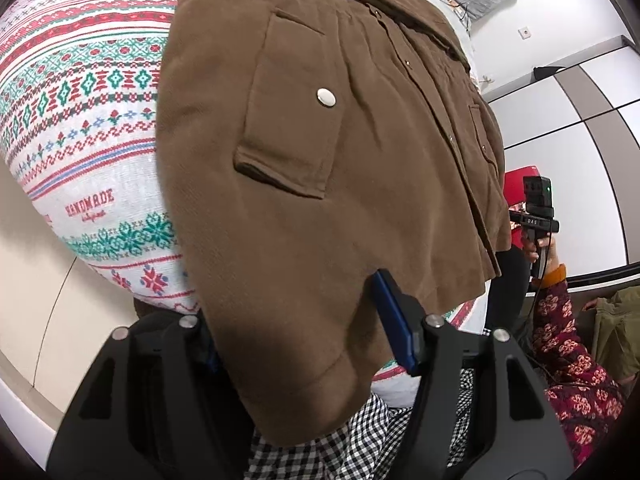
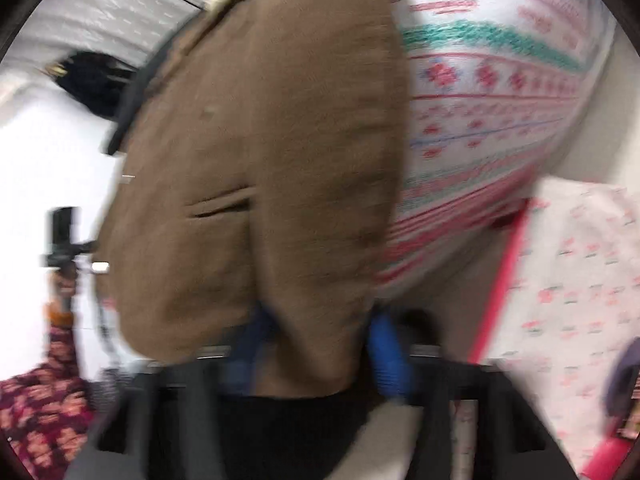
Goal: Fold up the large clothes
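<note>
A large brown coat with a flap pocket and a metal snap lies over a patterned white, red and green cloth. My left gripper is shut on the coat's hem corner; one blue finger shows, the other is hidden under the fabric. In the blurred right wrist view the same coat hangs between the blue fingers of my right gripper, which is shut on its lower edge. The right gripper also shows at a distance in the left wrist view.
A black-and-white checked cloth lies below the left gripper. The person's floral sleeve is at the right. White cabinet doors stand behind. A pink-printed white sheet lies at the right of the right wrist view.
</note>
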Action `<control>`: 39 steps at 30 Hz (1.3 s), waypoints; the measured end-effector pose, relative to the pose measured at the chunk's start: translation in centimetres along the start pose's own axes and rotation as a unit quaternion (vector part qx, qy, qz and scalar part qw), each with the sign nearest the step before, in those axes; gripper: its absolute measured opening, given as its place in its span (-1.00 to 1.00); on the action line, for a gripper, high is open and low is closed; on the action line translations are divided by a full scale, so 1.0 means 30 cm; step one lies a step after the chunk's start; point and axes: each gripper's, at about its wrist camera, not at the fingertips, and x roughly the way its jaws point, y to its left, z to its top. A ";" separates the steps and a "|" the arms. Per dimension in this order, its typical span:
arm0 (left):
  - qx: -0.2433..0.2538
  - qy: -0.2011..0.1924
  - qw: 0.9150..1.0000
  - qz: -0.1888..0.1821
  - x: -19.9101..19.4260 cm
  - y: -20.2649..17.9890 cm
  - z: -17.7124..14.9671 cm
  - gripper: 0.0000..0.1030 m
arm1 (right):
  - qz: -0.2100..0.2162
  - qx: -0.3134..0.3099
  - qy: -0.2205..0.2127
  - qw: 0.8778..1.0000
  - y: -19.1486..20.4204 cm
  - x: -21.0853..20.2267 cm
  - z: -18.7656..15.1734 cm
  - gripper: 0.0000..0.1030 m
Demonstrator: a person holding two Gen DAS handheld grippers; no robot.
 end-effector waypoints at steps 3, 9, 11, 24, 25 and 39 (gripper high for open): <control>-0.020 -0.018 1.000 -0.015 -0.016 0.023 -0.006 -0.58 | -0.009 -0.017 -0.033 0.999 0.049 -0.043 -0.038 -0.81; -0.012 -0.075 0.996 -0.049 -0.099 -0.012 0.024 -0.74 | -0.018 -0.035 -0.104 0.994 0.180 -0.179 -0.081 -0.86; 0.002 -0.107 0.992 -0.064 -0.149 -0.047 0.054 -0.74 | -0.019 -0.050 -0.135 0.989 0.250 -0.242 -0.068 -0.86; -0.012 -0.260 0.961 -0.089 -0.317 -0.124 0.427 -0.75 | -0.035 -0.072 -0.256 0.963 0.507 -0.391 0.350 -0.87; -0.015 -0.264 0.960 -0.088 -0.321 -0.119 0.450 -0.75 | -0.048 -0.067 -0.256 0.963 0.521 -0.391 0.405 -0.87; -0.111 -0.254 0.959 -0.062 -0.173 0.166 0.901 -0.71 | -0.159 0.041 -0.254 0.953 0.285 -0.345 0.905 -0.87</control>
